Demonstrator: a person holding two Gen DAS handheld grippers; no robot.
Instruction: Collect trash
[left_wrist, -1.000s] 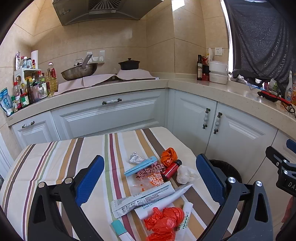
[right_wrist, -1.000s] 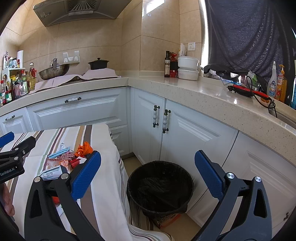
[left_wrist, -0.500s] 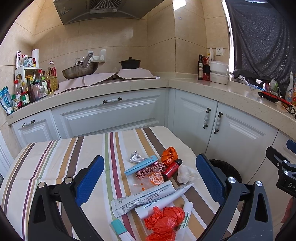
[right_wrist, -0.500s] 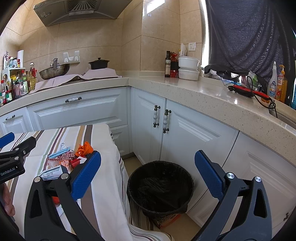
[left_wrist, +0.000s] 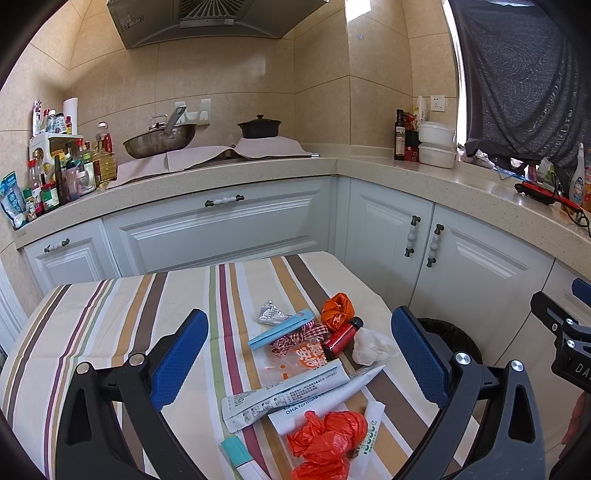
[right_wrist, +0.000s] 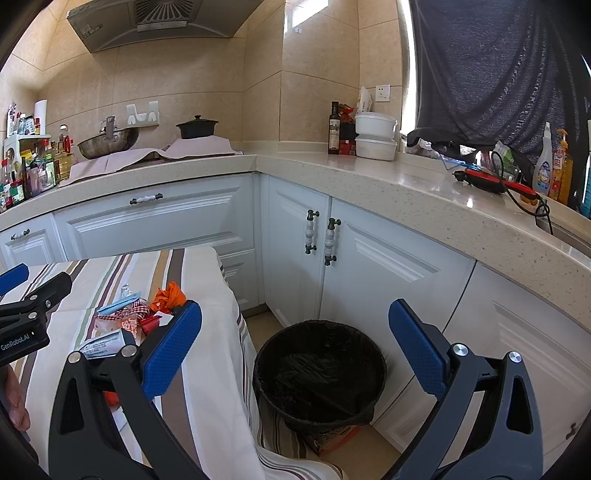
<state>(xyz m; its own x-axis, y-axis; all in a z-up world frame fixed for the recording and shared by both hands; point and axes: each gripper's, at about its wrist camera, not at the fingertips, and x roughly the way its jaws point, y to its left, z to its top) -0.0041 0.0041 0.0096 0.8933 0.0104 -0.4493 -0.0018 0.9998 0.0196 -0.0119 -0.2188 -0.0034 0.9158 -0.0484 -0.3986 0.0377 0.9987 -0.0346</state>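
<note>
A pile of trash lies on the striped tablecloth (left_wrist: 110, 325): an orange bag (left_wrist: 336, 307), a small red bottle (left_wrist: 341, 338), a foil scrap (left_wrist: 271, 316), a blue strip (left_wrist: 282, 328), a white crumpled tissue (left_wrist: 371, 347), a long white sachet (left_wrist: 284, 395), a white tube (left_wrist: 332, 398) and a red plastic bag (left_wrist: 325, 443). My left gripper (left_wrist: 299, 354) is open and empty, held above the pile. My right gripper (right_wrist: 295, 350) is open and empty, above the black-lined trash bin (right_wrist: 319, 373) on the floor beside the table.
White cabinets (right_wrist: 369, 266) and a stone counter (right_wrist: 406, 184) wrap the corner behind the bin. A wok (left_wrist: 160, 142), a black pot (left_wrist: 259, 127) and bottles (left_wrist: 62, 173) stand on the counter. The tablecloth hangs down next to the bin (right_wrist: 221, 369).
The left wrist view has drifted slightly. Both grippers stay open. The trash has not moved.
</note>
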